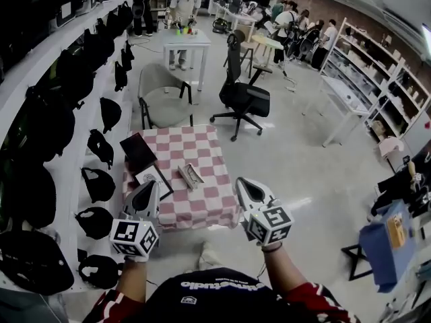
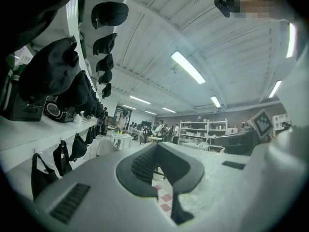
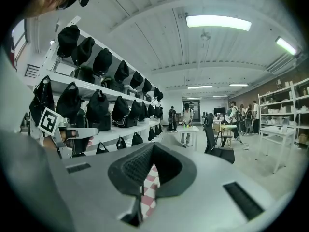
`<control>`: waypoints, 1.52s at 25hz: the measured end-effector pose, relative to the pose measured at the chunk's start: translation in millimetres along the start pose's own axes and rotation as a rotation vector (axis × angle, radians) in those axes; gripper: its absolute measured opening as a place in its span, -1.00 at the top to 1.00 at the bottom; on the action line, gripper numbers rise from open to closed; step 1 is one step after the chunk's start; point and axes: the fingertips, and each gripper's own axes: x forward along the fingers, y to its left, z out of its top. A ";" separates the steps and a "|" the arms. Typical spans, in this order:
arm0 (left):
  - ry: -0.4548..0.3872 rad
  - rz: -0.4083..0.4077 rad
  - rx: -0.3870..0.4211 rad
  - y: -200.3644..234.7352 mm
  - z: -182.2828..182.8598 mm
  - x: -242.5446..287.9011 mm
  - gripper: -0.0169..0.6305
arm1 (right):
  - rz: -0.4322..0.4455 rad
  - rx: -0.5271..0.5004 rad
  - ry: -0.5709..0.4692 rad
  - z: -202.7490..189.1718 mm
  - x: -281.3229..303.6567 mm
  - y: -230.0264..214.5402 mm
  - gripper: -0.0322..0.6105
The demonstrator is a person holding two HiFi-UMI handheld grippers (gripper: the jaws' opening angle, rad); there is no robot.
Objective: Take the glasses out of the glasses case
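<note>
Seemingly open glasses case point(image 1: 190, 175) on checkered table point(image 1: 217, 202), beyond both closed jaws

Glasses case point(image 1: 190, 175) lies angled on checkered table point(image 1: 215, 200)

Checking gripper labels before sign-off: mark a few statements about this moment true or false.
1. The left claw and the right claw are both shut and empty. True.
2. The cloth is checked pink and white. True.
3. The right claw grips the case. False: the case lies on the cloth, and neither claw touches it.
4. The black bags hang on the person's right. False: they hang along the shelves on the person's left.
</note>
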 end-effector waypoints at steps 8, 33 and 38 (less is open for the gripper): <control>0.003 0.024 0.018 2.2 3.8 20.8 0.93 | 0.040 0.009 -0.014 2.5 22.3 -13.1 0.89; 0.004 0.038 0.027 -1.5 3.0 58.9 0.93 | 0.132 -0.018 -0.006 -0.3 67.0 -30.4 0.66; 0.019 0.053 0.027 0.6 -5.7 59.1 0.93 | 0.167 -0.010 0.030 -15.7 77.7 -26.5 0.58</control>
